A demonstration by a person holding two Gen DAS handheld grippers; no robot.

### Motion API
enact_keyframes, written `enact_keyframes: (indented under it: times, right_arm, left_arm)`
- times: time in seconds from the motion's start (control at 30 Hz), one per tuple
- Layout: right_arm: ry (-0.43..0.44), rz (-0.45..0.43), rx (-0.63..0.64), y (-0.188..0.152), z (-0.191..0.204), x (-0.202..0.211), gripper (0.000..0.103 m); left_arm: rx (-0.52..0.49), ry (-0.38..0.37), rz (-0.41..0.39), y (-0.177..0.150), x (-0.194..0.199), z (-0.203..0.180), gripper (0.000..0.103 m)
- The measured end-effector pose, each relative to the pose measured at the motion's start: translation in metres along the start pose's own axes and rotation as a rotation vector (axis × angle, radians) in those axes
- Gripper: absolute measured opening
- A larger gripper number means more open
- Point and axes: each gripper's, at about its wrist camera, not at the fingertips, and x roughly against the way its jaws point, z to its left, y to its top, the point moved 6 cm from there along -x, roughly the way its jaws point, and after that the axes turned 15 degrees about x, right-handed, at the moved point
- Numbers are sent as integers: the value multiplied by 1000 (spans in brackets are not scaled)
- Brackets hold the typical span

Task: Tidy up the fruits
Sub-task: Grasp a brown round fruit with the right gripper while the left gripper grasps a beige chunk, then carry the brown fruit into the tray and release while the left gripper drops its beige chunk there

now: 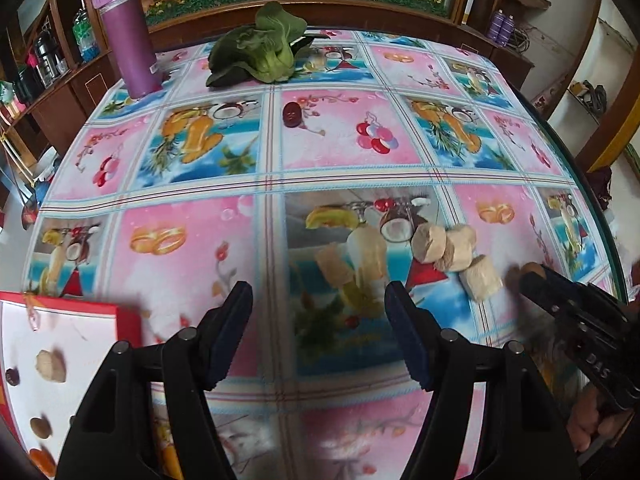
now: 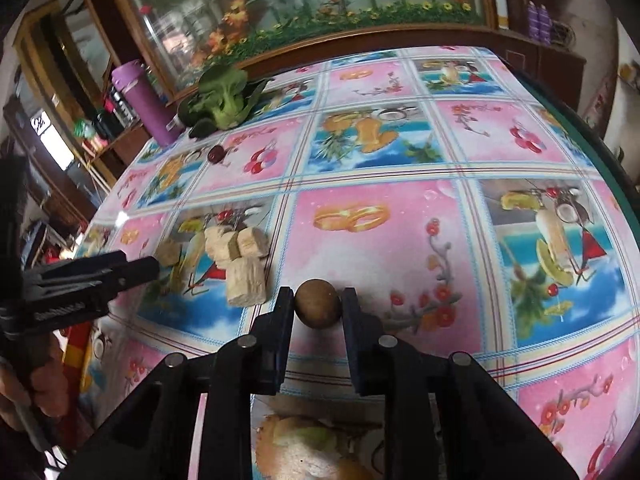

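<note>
My right gripper (image 2: 318, 300) is shut on a small round brown fruit (image 2: 318, 305), which rests on or just above the patterned tablecloth. In the left wrist view that gripper (image 1: 534, 276) comes in from the right with the brown fruit (image 1: 530, 269) at its tip. My left gripper (image 1: 318, 296) stands open over the cloth with nothing between its fingers. A white tray with a red rim (image 1: 80, 320) lies at its lower left and holds several small fruits. A dark red fruit (image 1: 292, 114) lies alone farther back. Beige cut chunks (image 1: 448, 248) are clustered near the right gripper.
A leafy green vegetable (image 1: 260, 52) and a tall purple bottle (image 1: 126, 36) stand at the far side of the table. The table's glass edge (image 1: 592, 208) curves along the right. Wooden cabinets and a framed picture surround the table. A hand (image 2: 44, 392) holds the left gripper.
</note>
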Motion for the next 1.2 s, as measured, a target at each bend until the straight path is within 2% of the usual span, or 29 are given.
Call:
enact_keyframes:
  times: [0.03, 0.1, 0.23, 0.47, 0.7, 0.9, 1.1, 1.2]
  right_arm:
    - [9, -6, -19, 1, -2, 2, 23]
    - [22, -17, -33, 2, -3, 5, 23]
    - [37, -44, -28, 6, 1, 12, 23]
    - [52, -56, -21, 7, 4, 13, 23]
    - [21, -95, 10, 10, 7, 16, 23]
    - [-15, -124, 67, 11, 16, 17, 23]
    - [-26, -148, 89, 12, 23, 18, 23]
    - [-7, -148, 97, 13, 39, 20, 23]
  left_arm:
    - [-3, 4, 1, 0, -4, -3, 68]
    - [-7, 2, 7, 1, -10, -7, 55]
    - [-5, 2, 28, 2, -22, -12, 46]
    - [-6, -16, 21, 4, -25, -13, 17]
    - [-23, -33, 11, -5, -15, -15, 15]
    - [-36, -57, -52, -20, 26, -14, 15]
    - [-78, -86, -112, -56, 77, -8, 15]
    - [-83, -88, -129, -73, 94, 3, 15]
